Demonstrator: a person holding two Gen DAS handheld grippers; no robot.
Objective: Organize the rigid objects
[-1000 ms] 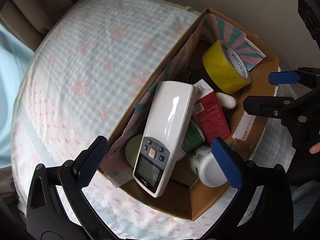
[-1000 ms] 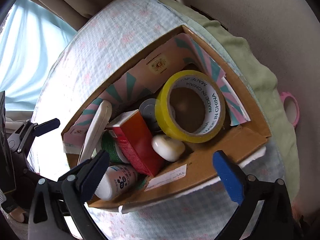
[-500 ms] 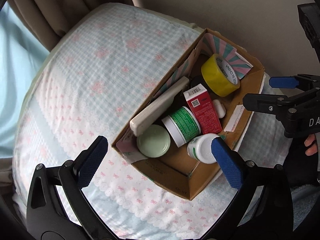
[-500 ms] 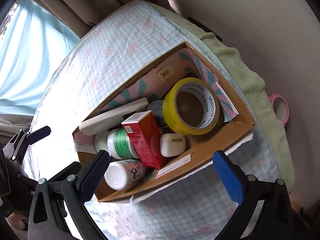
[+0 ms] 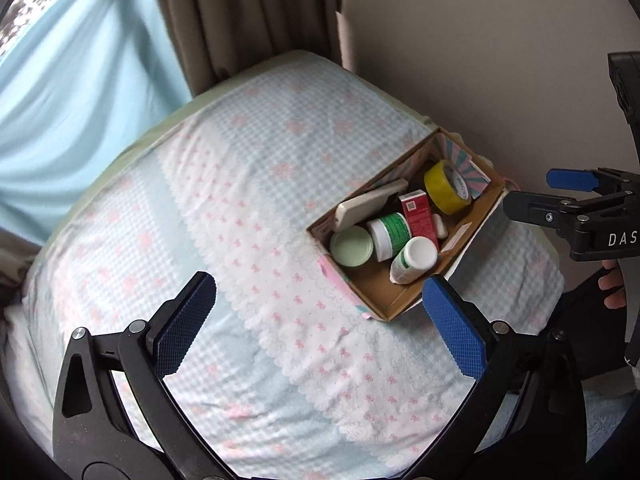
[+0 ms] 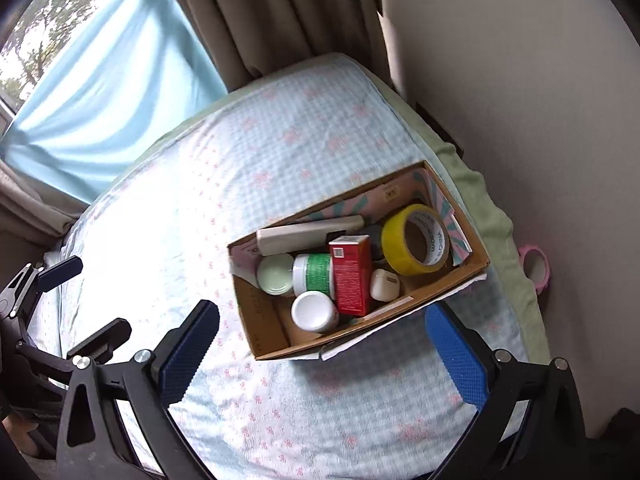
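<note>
Hidden: a dark round thing sits low in the box behind the red carton, mostly covered; what it is cannot be told. The print on the labels is too small to read.
Cut off: only the pads and black frames of each claw show; a fingertip of the person shows at the right edge of the left wrist view.
Box: open brown cardboard, rectangular, lined with pink-and-teal striped paper, resting on the bed near the wall.
In the box: a long cream remote leaning along the far wall; a pale green round lid; a white jar with a green label lying on its side; a white-capped bottle; a glossy red carton upright; a small smooth white case; a yellow tape roll tilted at the far end.
Bed cover: soft checked cloth, pale blue with pink bows and a scalloped white band.
Outside the box: a pink ring on green cloth by the wall.
Left claw: blue textured pads spread wide, holding nothing, above the cover, short of the box.
Right claw: pads wide apart, nothing between them, near the box's near end.
</note>
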